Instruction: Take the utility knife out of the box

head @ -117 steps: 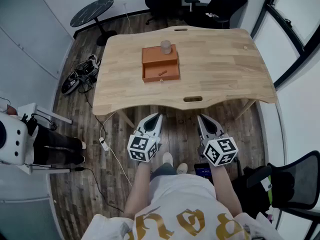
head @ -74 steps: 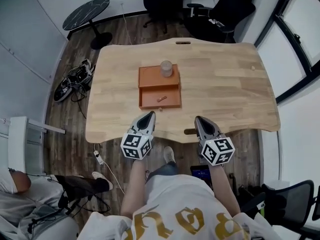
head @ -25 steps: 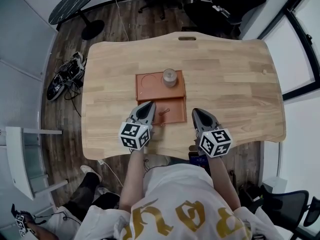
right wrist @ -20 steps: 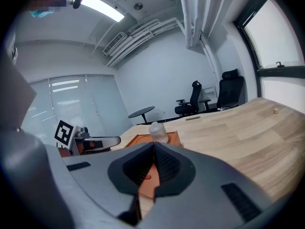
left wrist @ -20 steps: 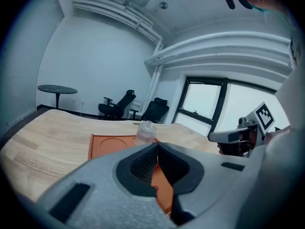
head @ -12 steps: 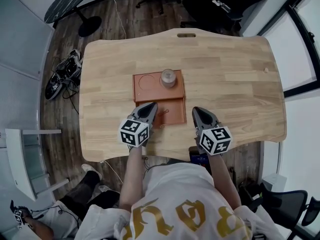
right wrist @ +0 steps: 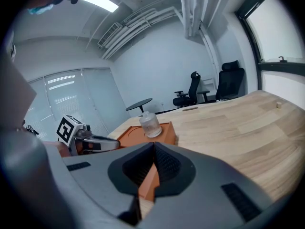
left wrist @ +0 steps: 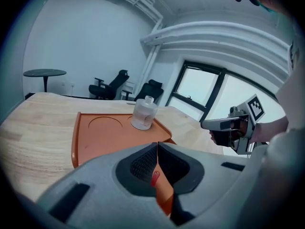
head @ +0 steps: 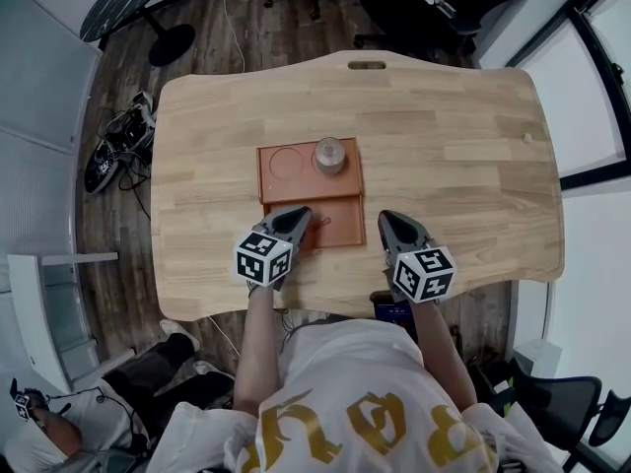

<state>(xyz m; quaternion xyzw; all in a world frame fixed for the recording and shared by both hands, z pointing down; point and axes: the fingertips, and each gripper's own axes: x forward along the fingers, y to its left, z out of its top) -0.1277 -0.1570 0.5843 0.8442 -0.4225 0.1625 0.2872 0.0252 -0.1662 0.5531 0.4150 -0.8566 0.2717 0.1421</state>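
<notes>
while open, orange box (head: 341,229) with utility knife (head: 320,224) inside, jar (head: 328,155) atop

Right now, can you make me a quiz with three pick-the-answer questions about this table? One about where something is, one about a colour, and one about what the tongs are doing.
1. Where is the jar? A on the floor; B on the box; C on a chair.
2. What colour is the box? A orange; B blue; C green.
3. How are the left tongs? A wide open; B shut and empty; C squeezing the jar.
Answers: 1 B, it stands on the box's far half. 2 A, it looks plainly orange from above. 3 B, their tips meet with nothing between.
</notes>
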